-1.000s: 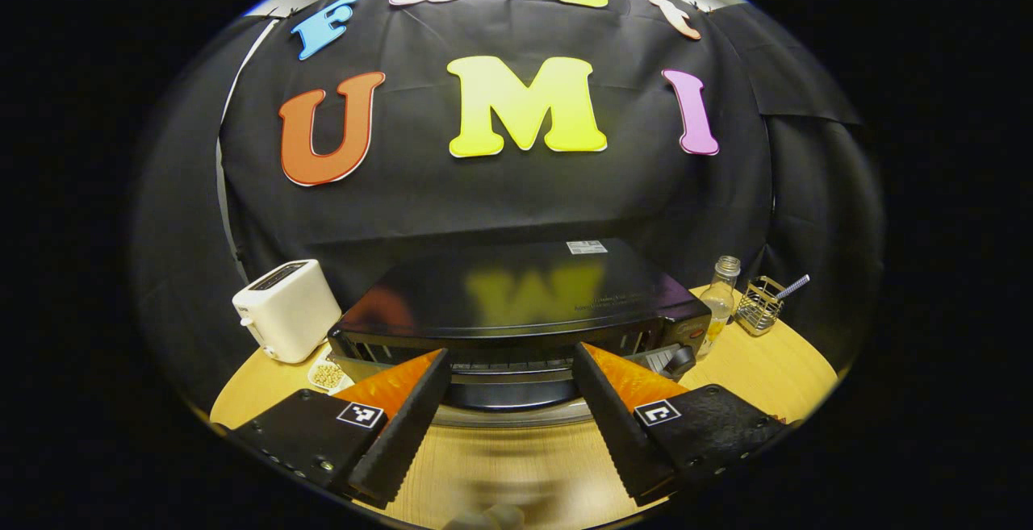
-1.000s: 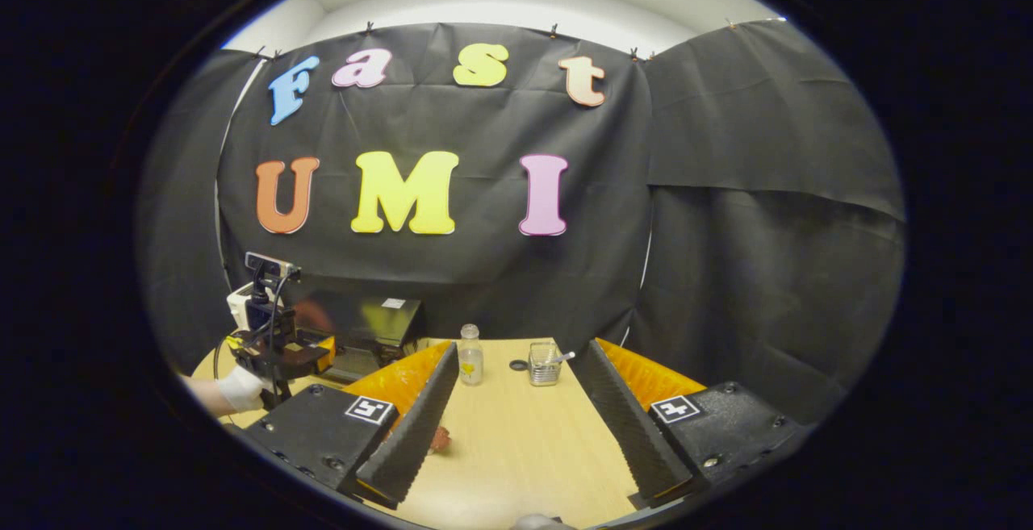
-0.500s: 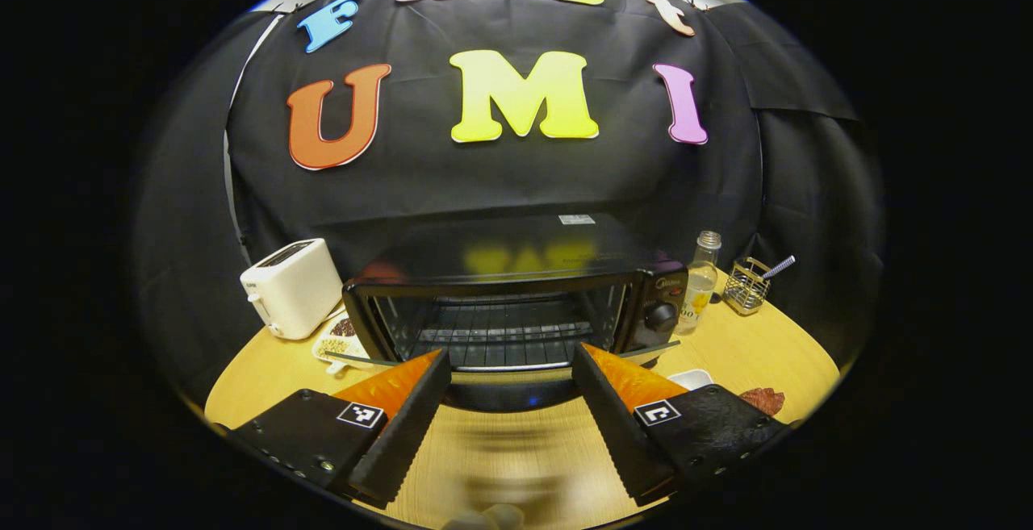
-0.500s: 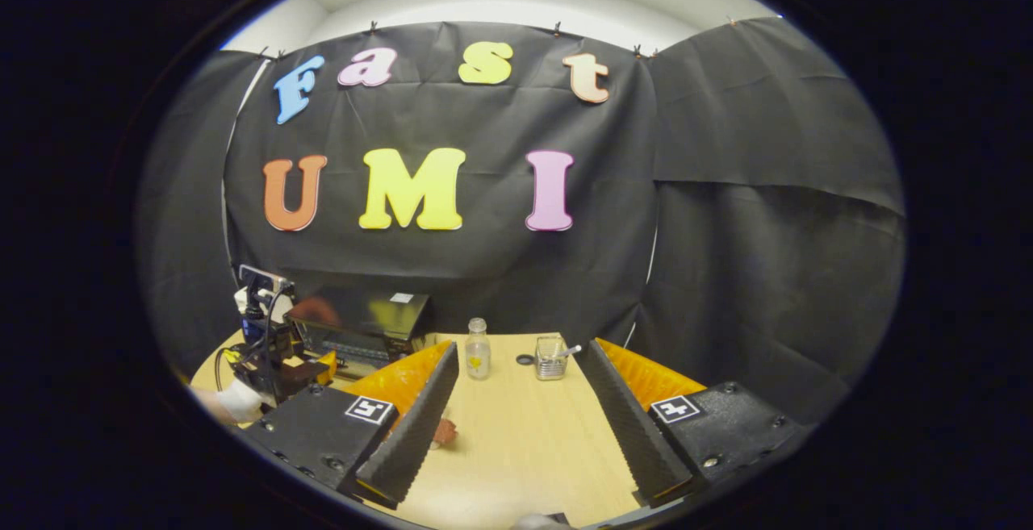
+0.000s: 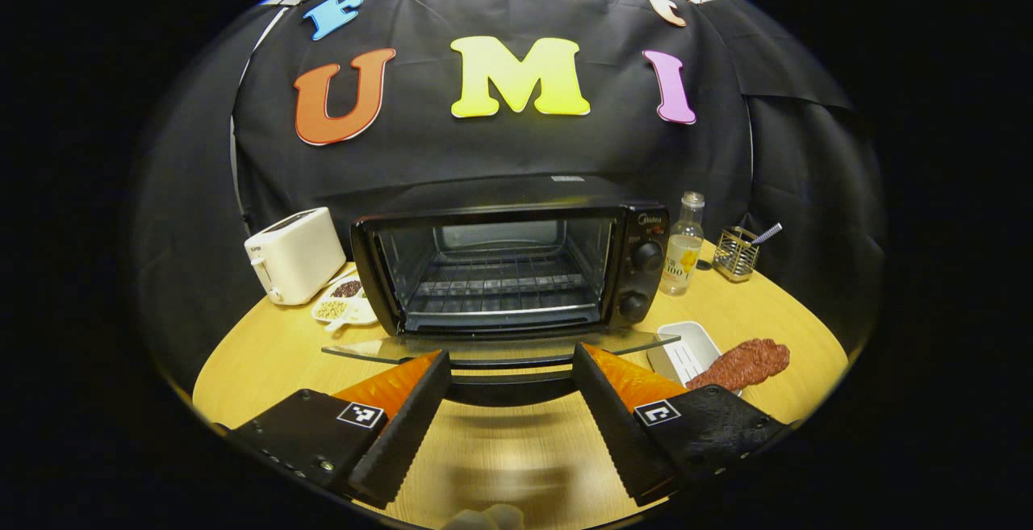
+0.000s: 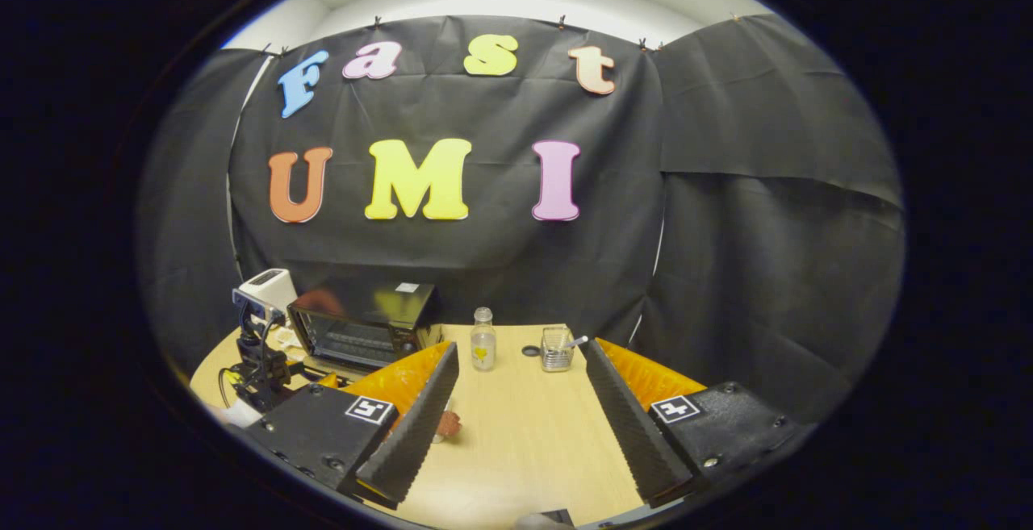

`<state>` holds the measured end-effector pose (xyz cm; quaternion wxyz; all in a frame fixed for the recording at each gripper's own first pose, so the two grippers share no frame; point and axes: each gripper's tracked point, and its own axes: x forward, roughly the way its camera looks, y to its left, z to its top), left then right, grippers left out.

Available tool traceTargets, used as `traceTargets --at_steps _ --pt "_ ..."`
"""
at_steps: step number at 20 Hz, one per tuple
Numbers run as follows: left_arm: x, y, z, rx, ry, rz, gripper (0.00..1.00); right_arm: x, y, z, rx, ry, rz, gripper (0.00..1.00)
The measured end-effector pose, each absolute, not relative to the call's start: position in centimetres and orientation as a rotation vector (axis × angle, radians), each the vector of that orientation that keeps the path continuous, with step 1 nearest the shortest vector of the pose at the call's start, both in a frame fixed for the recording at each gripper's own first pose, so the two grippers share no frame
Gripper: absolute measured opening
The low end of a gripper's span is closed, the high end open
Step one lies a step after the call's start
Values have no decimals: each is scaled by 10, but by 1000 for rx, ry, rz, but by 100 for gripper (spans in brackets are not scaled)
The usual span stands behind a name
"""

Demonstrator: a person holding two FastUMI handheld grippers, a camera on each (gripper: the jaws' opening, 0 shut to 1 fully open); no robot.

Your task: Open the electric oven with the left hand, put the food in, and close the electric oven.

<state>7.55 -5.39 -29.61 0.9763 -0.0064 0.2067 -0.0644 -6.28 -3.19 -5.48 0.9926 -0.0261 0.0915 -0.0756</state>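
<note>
**A:** Where are we, and where's the oven?

**B:** A round wooden table [image 5: 759, 312] in a booth hung with black cloth. The oven [image 5: 508, 260] sits at the far middle of it, its glass door [image 5: 500, 346] dropped flat toward us, one wire rack bare inside. The food, one reddish slab of meat [image 5: 741, 362], lies to the near right of the oven, partly on a small white tray [image 5: 686, 344].

**A:** And the grippers?

**B:** The left gripper [image 5: 508, 425] hangs just in front of the door's edge, its fingers spread wide with nothing between them. The right gripper [image 6: 516, 425] is over bare table further right, also spread and empty, with the meat [image 6: 449, 425] peeking out beside its left finger.

**A:** So the step in hand?

**B:** I'd judge the opening done; fetching the meat comes next. To do it well, I'd keep the left gripper clear of the door, bring the right one down across the slab's narrow width, close gently since it looks soft, then carry it level above the door onto the rack.

**A:** Count the rest for me.

**B:** One white toaster [image 5: 294, 254] at the far left, one small dish of beans [image 5: 343, 308] beside it, two knobs on the oven, one bottle [image 5: 682, 246] and one wire basket [image 5: 736, 254] at the far right.
</note>
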Motion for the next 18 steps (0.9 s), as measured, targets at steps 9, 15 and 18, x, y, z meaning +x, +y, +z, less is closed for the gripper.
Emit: traceTargets --at_steps 9,15,18 --pt "46 -59 -357 -12 535 -132 96 -66 -40 -68 -57 209 -175 96" --pt "41 -61 -384 6 596 -139 97 -69 -46 -76 -63 229 -188 100" --pt "42 -59 -376 0 565 -137 97 -67 -48 -83 -56 239 -183 100"
